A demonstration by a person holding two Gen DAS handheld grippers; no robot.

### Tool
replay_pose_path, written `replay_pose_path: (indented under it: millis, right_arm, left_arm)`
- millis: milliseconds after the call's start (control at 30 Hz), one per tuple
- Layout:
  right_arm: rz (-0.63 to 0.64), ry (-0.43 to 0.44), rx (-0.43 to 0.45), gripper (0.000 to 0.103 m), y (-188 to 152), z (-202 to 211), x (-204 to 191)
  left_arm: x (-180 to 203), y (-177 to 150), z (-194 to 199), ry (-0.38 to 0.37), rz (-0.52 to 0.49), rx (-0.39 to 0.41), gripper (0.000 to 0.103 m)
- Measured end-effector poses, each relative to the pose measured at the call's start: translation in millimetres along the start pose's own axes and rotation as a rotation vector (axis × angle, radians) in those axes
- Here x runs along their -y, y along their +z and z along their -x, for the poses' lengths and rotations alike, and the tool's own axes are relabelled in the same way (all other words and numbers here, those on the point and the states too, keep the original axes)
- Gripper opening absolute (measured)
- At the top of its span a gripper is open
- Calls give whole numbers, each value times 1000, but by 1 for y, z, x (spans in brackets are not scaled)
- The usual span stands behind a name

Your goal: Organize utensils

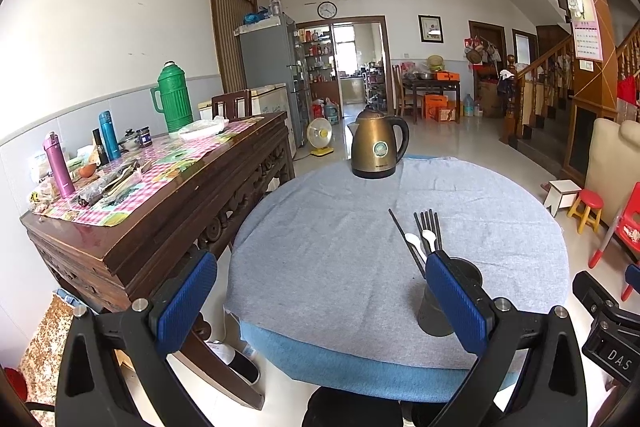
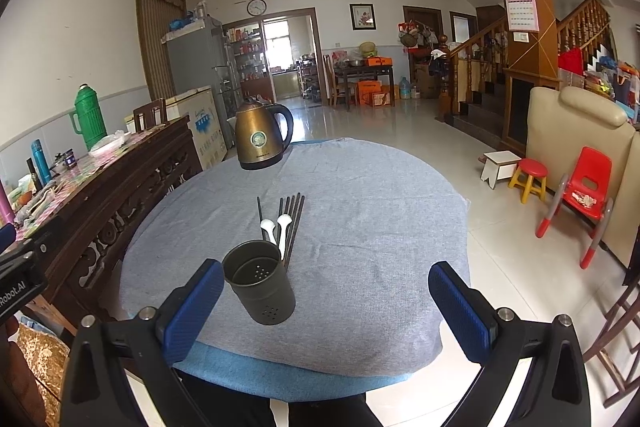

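Note:
A dark perforated utensil holder [image 2: 259, 281] stands upright and empty near the front of the round table [image 2: 380, 227]; in the left wrist view the holder [image 1: 440, 307] is partly hidden behind my left gripper's right finger. Just beyond it lie several black chopsticks [image 2: 295, 223] and two white spoons [image 2: 276, 227], chopsticks [image 1: 430, 227] and spoons [image 1: 420, 241] side by side on the grey cloth. My left gripper [image 1: 322, 303] is open over the table's front edge, holding nothing. My right gripper [image 2: 326, 311] is open too, with the holder just inside its left finger.
A bronze electric kettle [image 1: 378, 145] stands at the table's far side. A carved wooden sideboard [image 1: 160, 203] with flasks and clutter runs along the left, close to the table. Small stools [image 2: 528, 179] and a red child's chair [image 2: 588, 195] stand on the tiled floor to the right.

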State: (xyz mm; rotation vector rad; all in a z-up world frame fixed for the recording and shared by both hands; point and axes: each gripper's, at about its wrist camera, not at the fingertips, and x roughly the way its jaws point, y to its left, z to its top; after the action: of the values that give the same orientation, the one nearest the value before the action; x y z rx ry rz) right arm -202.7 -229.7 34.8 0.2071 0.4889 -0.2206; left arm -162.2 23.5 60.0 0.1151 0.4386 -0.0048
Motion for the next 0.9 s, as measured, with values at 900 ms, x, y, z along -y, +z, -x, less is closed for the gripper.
replay_pose_path:
  millis: [900]
  right_arm:
    - [-102, 211, -336, 100, 69, -213, 44]
  left_arm:
    - [14, 19, -210, -249, 29, -390, 103]
